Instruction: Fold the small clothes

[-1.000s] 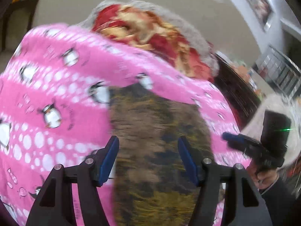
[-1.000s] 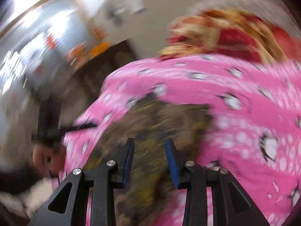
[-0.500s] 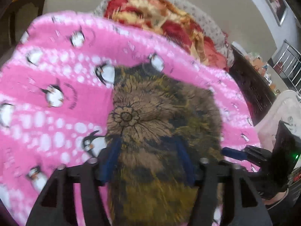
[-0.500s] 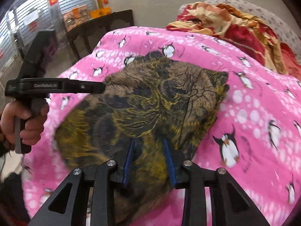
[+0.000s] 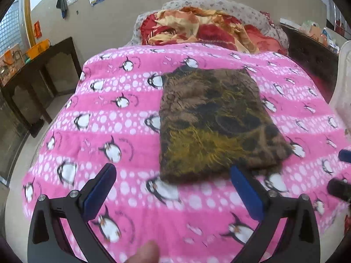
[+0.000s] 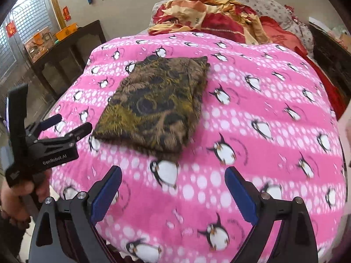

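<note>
Left wrist view, from left to right: a dark wooden side table [image 5: 41,65] stands against the wall beside the bed. The pink fleece blanket with a white-dot and penguin print [image 5: 122,118] covers the bed. The folded brown-and-yellow patterned fabric garment [image 5: 215,120] lies flat on the blanket, right of centre, as a rough rectangle. The left gripper [image 5: 173,188] hovers near the garment's close edge; its jaws are opening, spread wide, with only blanket between them. A crumpled red-and-yellow quilt [image 5: 204,28] is heaped at the far end of the bed.

Right wrist view, from left to right: a hand [image 6: 19,192] holds the left gripper [image 6: 70,125] at the left border, just beside the garment's [image 6: 158,107] near-left corner, not touching it. The right gripper [image 6: 173,186] hangs over the blanket [image 6: 263,114], near the garment's close edge; its jaws are opening, spread wide, and nothing is gripped between the blue pads [image 6: 239,195].
</note>
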Demonstrator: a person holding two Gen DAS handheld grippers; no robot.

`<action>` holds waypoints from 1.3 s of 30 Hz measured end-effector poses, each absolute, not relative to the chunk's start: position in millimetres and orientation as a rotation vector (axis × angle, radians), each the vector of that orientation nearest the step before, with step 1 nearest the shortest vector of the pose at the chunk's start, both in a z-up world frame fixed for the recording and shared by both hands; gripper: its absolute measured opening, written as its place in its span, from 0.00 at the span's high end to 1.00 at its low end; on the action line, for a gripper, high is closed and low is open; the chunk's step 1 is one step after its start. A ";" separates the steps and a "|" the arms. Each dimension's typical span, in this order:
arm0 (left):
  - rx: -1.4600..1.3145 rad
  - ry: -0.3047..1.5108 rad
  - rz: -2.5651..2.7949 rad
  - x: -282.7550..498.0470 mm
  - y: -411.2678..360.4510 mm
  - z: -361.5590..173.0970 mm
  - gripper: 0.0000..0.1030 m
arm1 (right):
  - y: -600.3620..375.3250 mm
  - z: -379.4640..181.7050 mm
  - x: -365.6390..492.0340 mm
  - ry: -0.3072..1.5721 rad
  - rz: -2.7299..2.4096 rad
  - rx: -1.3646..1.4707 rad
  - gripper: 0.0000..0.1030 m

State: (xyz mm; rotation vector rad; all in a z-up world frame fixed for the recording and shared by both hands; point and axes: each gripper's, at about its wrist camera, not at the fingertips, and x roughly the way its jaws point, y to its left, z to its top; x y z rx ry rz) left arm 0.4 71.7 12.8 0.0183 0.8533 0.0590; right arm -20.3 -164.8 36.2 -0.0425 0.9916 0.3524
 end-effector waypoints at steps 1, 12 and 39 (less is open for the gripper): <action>-0.010 0.852 0.054 -4.9 71.4 16.4 0.00 | -163.8 36.5 -23.5 0.987 0.344 -0.059 0.06; -0.017 0.870 -0.013 -27.9 38.3 37.7 0.00 | -184.6 52.5 -34.9 0.958 0.294 -0.026 0.06; -0.016 0.904 0.022 -19.1 25.0 35.5 0.00 | -189.6 60.4 -28.8 0.946 0.274 0.001 0.06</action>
